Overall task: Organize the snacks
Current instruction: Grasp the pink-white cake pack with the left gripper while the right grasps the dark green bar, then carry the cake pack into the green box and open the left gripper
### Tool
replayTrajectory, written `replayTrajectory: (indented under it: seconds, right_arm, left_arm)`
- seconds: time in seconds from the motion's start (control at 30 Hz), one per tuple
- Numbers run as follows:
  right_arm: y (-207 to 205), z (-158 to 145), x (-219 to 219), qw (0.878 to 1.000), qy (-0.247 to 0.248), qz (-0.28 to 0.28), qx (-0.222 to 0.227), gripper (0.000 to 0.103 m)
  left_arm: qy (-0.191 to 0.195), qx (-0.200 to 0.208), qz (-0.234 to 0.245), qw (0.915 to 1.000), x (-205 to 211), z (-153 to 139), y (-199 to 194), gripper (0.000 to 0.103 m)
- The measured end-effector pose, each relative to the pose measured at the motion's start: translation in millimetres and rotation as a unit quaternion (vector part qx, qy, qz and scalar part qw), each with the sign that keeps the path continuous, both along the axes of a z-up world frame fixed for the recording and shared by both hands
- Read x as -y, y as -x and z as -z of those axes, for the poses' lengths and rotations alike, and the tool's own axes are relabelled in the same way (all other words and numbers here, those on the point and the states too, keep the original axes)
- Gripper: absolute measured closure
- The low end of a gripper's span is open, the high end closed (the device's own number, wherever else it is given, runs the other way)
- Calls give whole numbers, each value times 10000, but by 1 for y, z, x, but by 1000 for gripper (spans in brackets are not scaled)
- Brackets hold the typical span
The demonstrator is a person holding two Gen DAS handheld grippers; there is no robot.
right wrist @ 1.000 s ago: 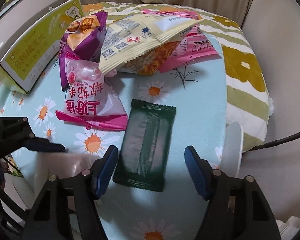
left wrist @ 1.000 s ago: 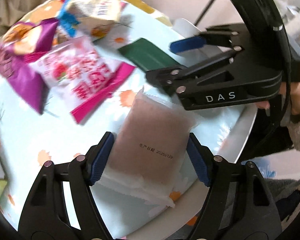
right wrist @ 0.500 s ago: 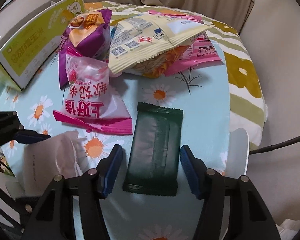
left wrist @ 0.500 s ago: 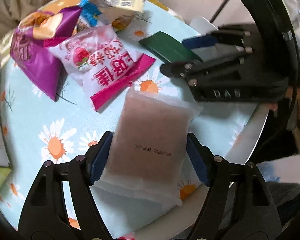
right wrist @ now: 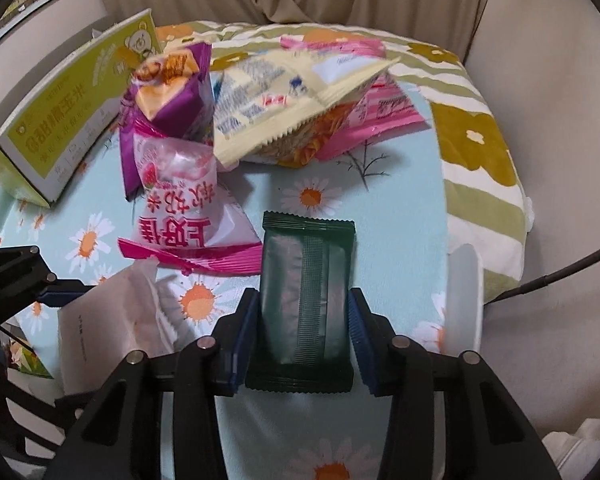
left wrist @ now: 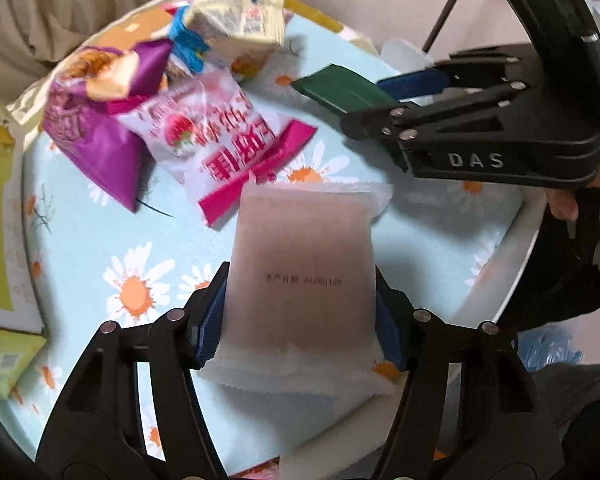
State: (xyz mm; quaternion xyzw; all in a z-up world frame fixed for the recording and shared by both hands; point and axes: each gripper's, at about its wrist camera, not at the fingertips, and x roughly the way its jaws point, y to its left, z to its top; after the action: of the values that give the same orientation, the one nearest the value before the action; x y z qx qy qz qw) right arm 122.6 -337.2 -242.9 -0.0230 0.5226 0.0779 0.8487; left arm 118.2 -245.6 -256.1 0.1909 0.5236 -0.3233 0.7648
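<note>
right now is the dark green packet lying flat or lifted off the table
Cannot tell for sure. The dark green packet sits squeezed between the right gripper fingers, level with the daisy tablecloth; no gap or shadow beneath is visible.

— so what are the two grippers doing?
— left gripper (left wrist: pixel 302 316) has its blue pads pressed on both sides of a pale packet (left wrist: pixel 300 276), and right gripper (right wrist: pixel 302 334) is clamped the same way on a green packet (right wrist: pixel 306 280).

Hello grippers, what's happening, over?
Left gripper shut on frosted brownish packet. Right gripper shut on dark green wrapper. Nothing in the way.
</note>
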Motion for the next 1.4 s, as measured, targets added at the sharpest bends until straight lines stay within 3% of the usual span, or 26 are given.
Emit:
replayTrajectory:
  seconds: [0.17, 0.4, 0.57, 0.77, 1.07, 1.2, 1.4]
  right_arm:
    - [10, -30, 1, 9997, -82, 156, 173, 63]
    - [22, -92, -17, 9977, -207, 113, 639, 63]
    - [25, -142, -53, 9940, -437, -147, 991, 63]
    - [12, -188, -113, 9858, -714, -548, 1419, 63]
    - [-38, -207, -213, 9772, -1183, -1021, 1438, 63]
    - [-63, -197, -252, 9786, -1240, -1085, 1234, 63]
    - [-89, -171, -290, 9837, -1214, -988, 881, 63]
  left_arm:
    - [214, 152, -219, 9994, -17, -35, 4, 43]
    - [664, 478, -846, 9930, -59, -111, 4, 43]
    - [868, 801, -1396, 9831, -103, -158, -9, 43]
    - [1089, 1013, -2005, 9683, -170, -192, -30, 43]
    - [969, 994, -2757, 9512, -275, -193, -84, 43]
    - [834, 800, -3060, 9450, -316, -174, -116, 43]
    - [553, 576, -3253, 9422, -346, -132, -155, 41]
